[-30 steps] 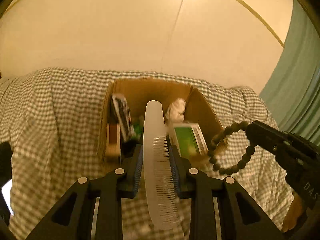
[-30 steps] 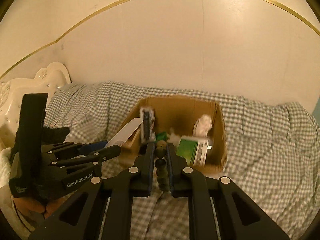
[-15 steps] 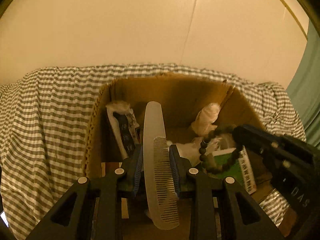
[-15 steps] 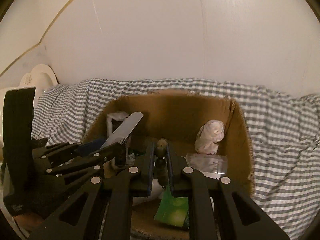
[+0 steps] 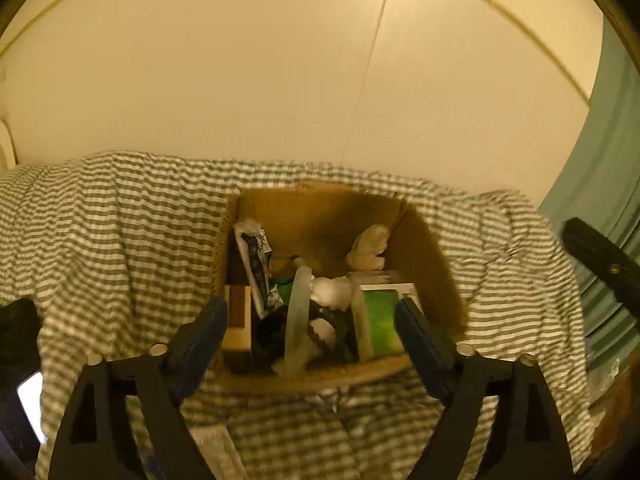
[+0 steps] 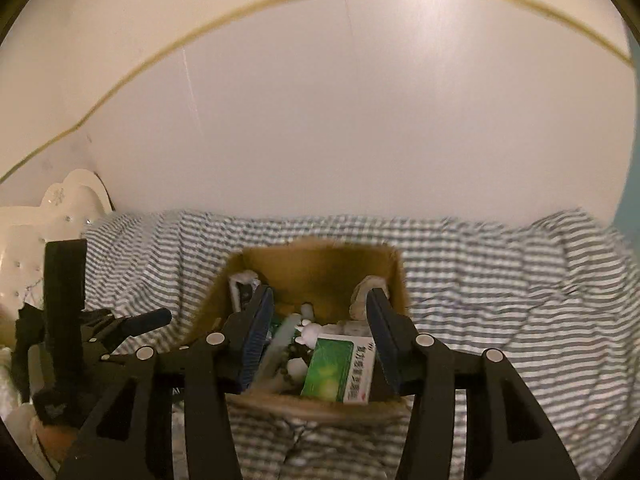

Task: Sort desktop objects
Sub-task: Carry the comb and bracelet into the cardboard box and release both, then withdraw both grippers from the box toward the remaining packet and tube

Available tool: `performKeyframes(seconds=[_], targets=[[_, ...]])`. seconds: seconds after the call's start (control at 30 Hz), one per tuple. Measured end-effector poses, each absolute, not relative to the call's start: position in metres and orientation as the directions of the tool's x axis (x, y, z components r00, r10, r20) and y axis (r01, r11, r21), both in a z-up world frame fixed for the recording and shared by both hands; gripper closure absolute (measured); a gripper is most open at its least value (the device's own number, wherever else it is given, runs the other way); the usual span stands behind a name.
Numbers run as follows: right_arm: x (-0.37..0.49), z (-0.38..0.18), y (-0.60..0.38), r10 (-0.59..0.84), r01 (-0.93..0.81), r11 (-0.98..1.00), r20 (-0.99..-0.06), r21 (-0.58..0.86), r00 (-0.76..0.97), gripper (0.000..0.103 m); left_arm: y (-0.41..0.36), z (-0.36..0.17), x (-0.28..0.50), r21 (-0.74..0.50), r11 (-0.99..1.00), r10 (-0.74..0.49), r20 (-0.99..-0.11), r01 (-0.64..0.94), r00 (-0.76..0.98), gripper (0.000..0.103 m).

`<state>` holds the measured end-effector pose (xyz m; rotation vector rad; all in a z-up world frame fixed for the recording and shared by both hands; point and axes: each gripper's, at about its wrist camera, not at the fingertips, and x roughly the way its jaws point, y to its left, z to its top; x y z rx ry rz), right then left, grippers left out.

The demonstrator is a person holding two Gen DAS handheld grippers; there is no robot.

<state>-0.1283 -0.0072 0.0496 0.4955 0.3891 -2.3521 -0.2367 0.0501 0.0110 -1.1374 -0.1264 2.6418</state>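
Both grippers, left gripper [image 5: 310,332] and right gripper [image 6: 318,336], hang spread and empty; the translucent plastic comb [image 5: 298,316] lies inside the brown cardboard box [image 5: 320,208]. Best lift straight clear of the rim.

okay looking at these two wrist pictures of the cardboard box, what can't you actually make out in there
- Bead bracelet: right wrist view, only a few dark beads show; the comb and green box cover the rest.
- Floor of the cardboard box: both views, hidden by the pile and near wall.
- Green box print: left wrist view, blurred; right wrist view, too small to read.
- White object: left wrist view, cut off at the left edge.
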Motion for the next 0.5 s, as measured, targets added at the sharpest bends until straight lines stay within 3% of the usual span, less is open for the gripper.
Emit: performKeyframes(seconds=[0.2, 0.27, 0.5], targets=[[-0.049, 0.09, 0.043, -0.546, 0.654, -0.733, -0.411, -0.187, -0.73, 0.054, 0.028, 0.042, -0.156, -0.186, -0.963, 0.27, -0.694, -0.196, -0.667, 0.007], [-0.022, 0.09, 0.062, -0.545, 0.652, -0.736, -0.41, -0.182, -0.731, 0.054, 0.017, 0.039, -0.128, -0.189, -0.964, 0.266, -0.694, -0.187, -0.668, 0.002], [0.029, 0.04, 0.109, -0.556, 0.676, -0.725, -0.465, -0.134, -0.689, 0.052, -0.014, -0.027, -0.063, -0.236, -0.957, 0.29, -0.746, -0.168, -0.599, 0.002]])
